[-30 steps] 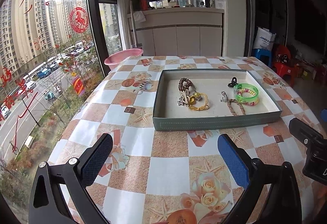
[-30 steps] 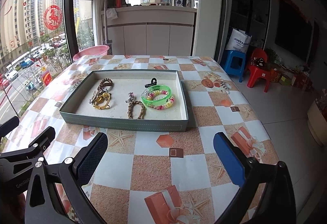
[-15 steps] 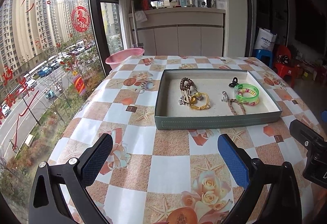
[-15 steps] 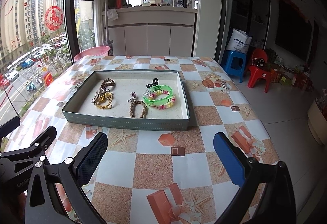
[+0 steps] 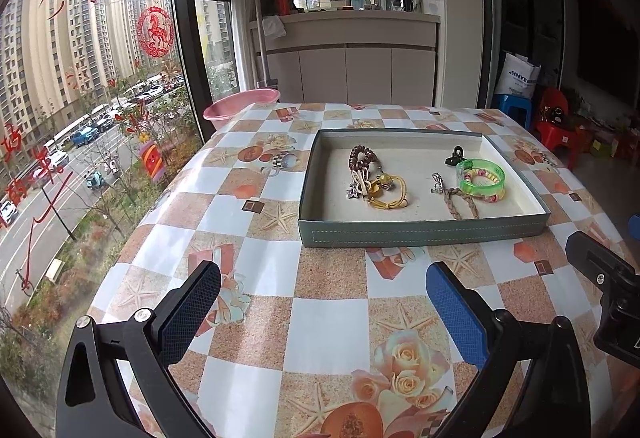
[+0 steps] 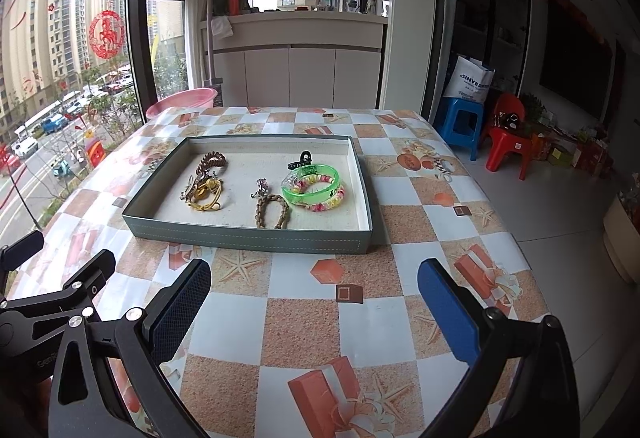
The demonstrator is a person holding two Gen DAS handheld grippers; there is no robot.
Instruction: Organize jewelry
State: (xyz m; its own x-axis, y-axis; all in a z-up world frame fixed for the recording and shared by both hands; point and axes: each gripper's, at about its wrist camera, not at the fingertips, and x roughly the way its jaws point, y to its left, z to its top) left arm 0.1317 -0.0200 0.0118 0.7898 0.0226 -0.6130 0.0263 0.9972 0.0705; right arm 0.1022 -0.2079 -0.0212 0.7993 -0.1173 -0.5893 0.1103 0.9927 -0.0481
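Both cameras have crept a little closer to the tray since a second ago, and nothing in it has moved. In the left view, the left gripper point(image 5: 322, 304) is wide open and holds nothing, above the checked table point(image 5: 256, 222). The grey tray point(image 5: 420, 234) sits ahead with a green bangle point(image 5: 482, 182), a yellow hair tie point(image 5: 390, 192) and a brown coil tie point(image 5: 362, 156) inside. In the right view, the right gripper point(image 6: 314, 302) is also wide open and empty. The tray point(image 6: 248, 238) is near, and a braided bracelet point(image 6: 274, 210) lies just beside the green bangle point(image 6: 312, 184).
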